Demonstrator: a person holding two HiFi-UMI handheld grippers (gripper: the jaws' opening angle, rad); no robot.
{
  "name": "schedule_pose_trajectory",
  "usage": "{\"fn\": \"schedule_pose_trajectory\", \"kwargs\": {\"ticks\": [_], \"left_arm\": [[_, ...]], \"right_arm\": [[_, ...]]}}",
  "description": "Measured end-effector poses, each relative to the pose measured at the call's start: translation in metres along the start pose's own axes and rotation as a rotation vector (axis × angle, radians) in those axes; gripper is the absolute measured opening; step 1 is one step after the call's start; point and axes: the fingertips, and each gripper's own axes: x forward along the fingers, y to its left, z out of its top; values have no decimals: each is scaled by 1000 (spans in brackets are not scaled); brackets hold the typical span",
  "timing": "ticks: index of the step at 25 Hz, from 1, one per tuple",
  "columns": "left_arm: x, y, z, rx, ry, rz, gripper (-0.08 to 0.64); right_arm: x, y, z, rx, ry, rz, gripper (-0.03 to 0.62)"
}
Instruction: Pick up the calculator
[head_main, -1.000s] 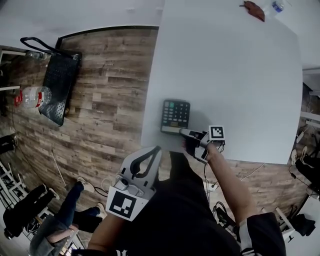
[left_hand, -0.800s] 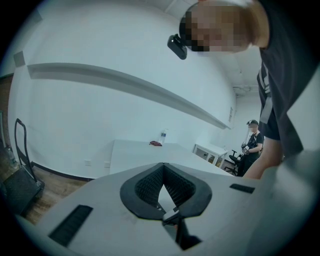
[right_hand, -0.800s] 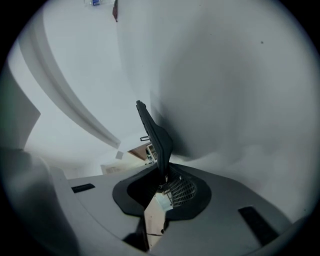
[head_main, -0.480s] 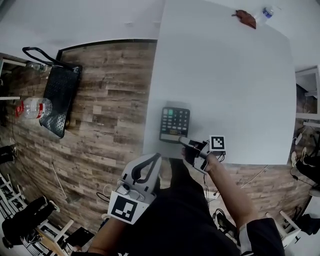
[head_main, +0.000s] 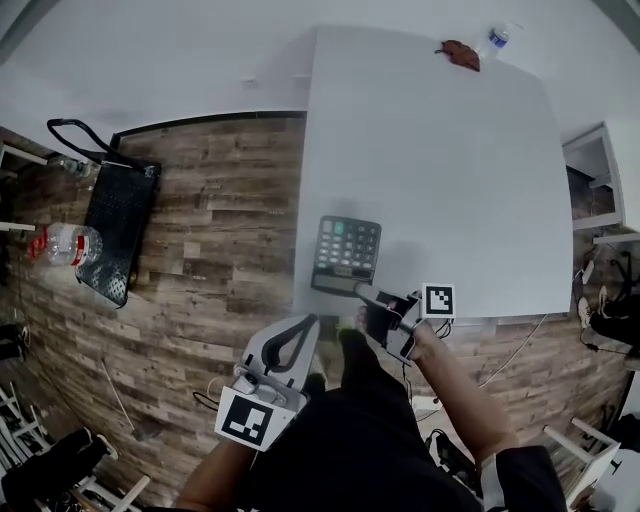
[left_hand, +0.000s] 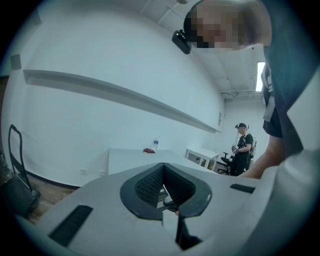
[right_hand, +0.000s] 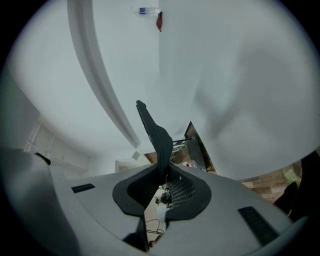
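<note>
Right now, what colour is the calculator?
Dark grey calculator with pale keys and a few green ones; best seen in the head view.

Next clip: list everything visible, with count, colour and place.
table: one, white, centre
calculator: one, dark with green keys, table's near left corner
water bottle: one, clear, table's far edge
small thing: one, reddish-brown, beside water bottle, unidentified
bag: one, black, on wood floor, left
large bottle: one, clear with red, beside bag
bystander: one, dark clothes, background of left gripper view
left gripper: one, grey, jaws together, empty
right gripper: one, grey, shut on calculator
</note>
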Motion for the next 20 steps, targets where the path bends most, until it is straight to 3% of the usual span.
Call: {"fn": "schedule_pose_trajectory", "kwargs": {"ticks": [4,11,20], "left_arm": [[-24,-1,8,10,-43,-12,5],[-58,-11,26,61,-119,-61,5],[-104,-37,49,119,-216,-127,5]], "right_arm": [[-3,32,-24,-58,-39,28,52],[-21,102,-75,-250,-115,90,52],[-47,163,-131,-386,-206,184,52]]}}
